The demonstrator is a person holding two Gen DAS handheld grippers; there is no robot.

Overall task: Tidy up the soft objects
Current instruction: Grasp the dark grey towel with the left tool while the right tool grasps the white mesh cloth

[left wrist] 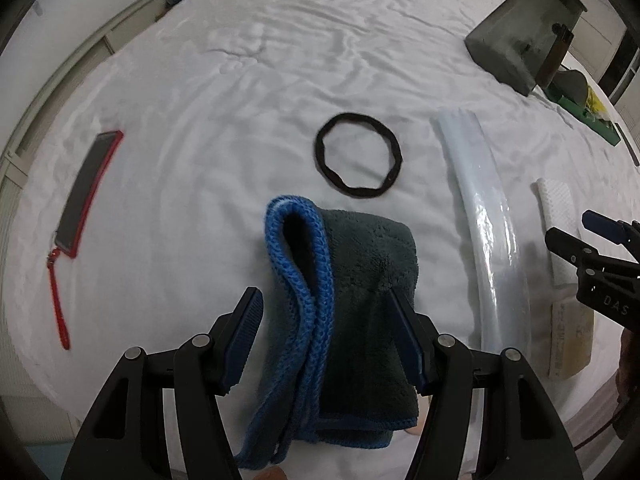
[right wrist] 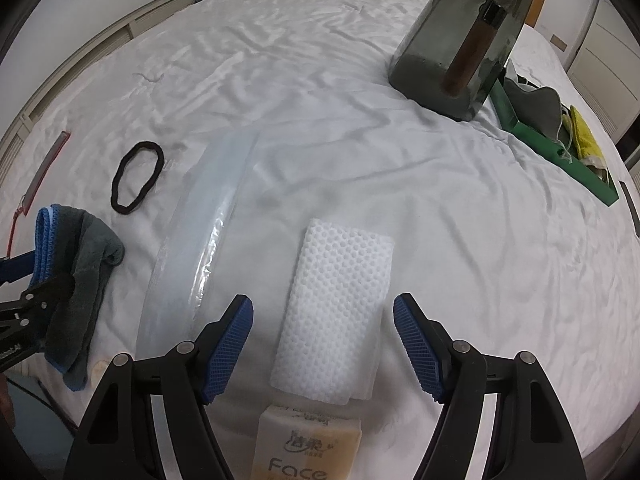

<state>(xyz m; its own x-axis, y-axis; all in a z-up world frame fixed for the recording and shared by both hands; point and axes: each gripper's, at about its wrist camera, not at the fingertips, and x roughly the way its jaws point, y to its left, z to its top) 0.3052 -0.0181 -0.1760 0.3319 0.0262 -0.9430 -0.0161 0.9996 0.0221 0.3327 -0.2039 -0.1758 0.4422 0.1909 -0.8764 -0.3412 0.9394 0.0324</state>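
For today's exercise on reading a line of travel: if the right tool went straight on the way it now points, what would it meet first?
Most likely the white dotted cloth, lying flat on the bed between the open fingers of the right tool. Depth is unclear, so the tissue pack just below it might be touched first.

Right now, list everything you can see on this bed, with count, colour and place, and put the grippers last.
towel: one, grey with blue edging, folded, between the left fingers
hair band: one, black, beyond the towel
phone: one, red case and strap, far left
plastic sleeve: one, clear, right of the towel
dotted cloth: one, white, between the right fingers
tissue pack: one, beige, nearest edge
bin: one, grey, far right
tray: one, green, holding grey and yellow items
left gripper: open
right gripper: open
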